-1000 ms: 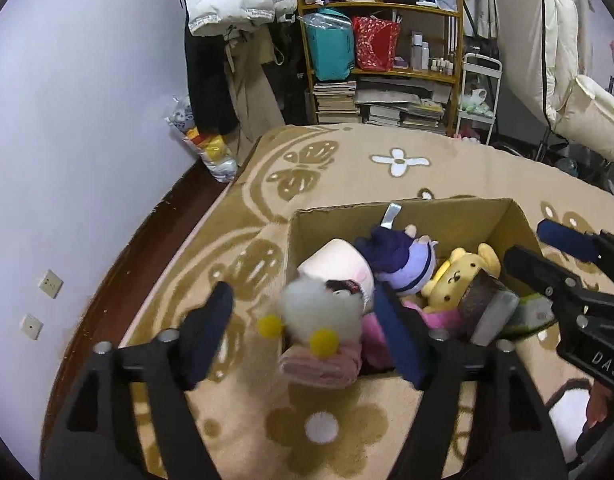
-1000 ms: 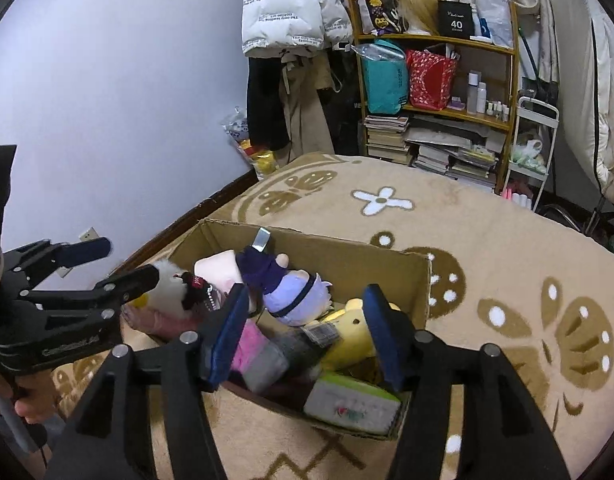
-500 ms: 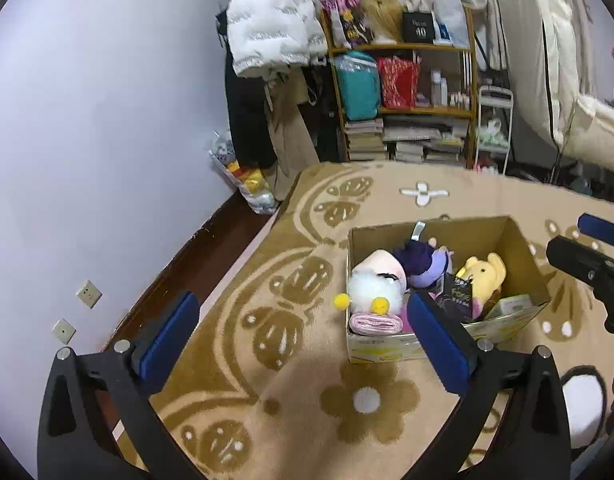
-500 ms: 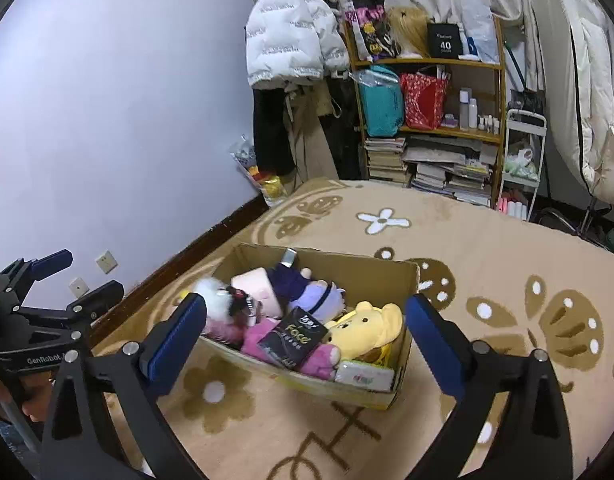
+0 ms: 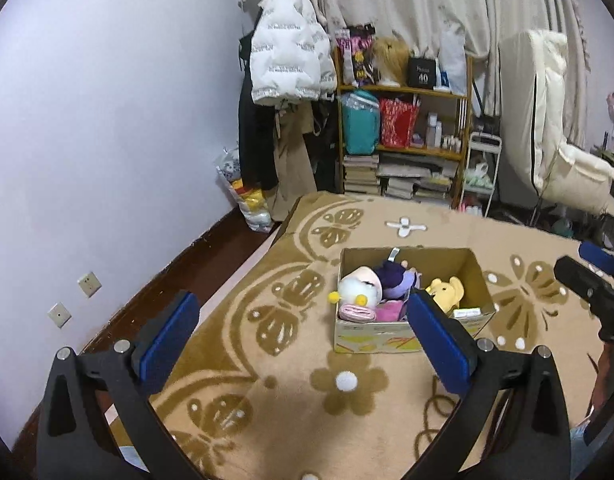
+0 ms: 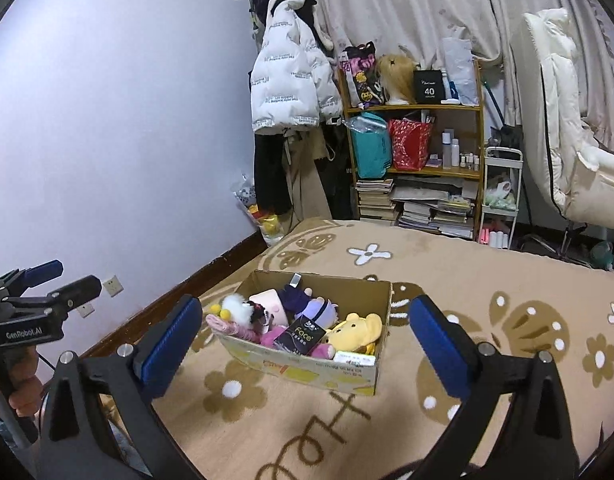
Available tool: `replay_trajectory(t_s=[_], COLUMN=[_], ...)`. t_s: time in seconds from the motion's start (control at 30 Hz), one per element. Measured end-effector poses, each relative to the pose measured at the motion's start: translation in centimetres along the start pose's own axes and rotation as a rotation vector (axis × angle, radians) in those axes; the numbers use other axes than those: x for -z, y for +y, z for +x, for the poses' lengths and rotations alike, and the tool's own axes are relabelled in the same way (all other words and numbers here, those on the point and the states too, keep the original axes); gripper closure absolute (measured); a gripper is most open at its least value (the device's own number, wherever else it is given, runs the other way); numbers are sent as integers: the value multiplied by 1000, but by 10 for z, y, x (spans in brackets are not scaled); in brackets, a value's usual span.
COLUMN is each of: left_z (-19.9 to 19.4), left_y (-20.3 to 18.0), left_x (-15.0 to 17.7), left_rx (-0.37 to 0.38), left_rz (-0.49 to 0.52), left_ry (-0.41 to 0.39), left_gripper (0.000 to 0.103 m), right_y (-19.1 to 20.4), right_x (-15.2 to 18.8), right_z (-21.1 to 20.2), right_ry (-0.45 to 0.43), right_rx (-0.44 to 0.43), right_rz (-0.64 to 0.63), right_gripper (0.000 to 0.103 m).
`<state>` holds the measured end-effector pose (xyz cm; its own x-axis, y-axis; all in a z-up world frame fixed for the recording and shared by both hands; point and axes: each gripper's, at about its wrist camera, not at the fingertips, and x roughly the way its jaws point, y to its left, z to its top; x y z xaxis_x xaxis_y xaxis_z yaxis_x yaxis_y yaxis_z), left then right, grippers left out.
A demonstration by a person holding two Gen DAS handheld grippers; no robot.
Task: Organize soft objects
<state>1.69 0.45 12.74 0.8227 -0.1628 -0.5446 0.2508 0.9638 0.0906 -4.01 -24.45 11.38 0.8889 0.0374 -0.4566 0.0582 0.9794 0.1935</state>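
Pink plush (image 6: 271, 335) half-buried — black packet (image 6: 300, 335) overlaps it.

Both wrist views angled down, set back, sharing the cardboard box (image 5: 411, 334) on the rug (image 6: 487, 280)

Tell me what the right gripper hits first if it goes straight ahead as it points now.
Probably the cardboard box of plush toys on the rug: it sits centred between the right gripper's open jaws. Nothing shows in between, though depth is unclear.
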Motion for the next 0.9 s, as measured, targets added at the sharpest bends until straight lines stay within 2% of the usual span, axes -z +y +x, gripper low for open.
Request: replay_trajectory(t_s=[0.23,0.47,0.6,0.77,0.9], left_z=[-26,-31,-23,-12,-3], left_y=[-5,-6,-5,-4,-4], left_x=[19,53,71,95,106], left_rx=[-22,-59,-66,-79,-80], left_rz=[7,-3,-30,-17,-11], left_ry=[-58,-101,-78,-62,-34], left_gripper=[0,0,0,0,0], right_y=[-3,-6,-9,-10,-18], right_x=[13,35,50,64,75], right_z=[-20,-28,-23,-20,-13], right_ry=[-8,-18,-5,-14,-22], right_rx=[1,36,17,7,27], right_rz=[0,4,31,35,57], right_gripper=[0,0,0,0,0])
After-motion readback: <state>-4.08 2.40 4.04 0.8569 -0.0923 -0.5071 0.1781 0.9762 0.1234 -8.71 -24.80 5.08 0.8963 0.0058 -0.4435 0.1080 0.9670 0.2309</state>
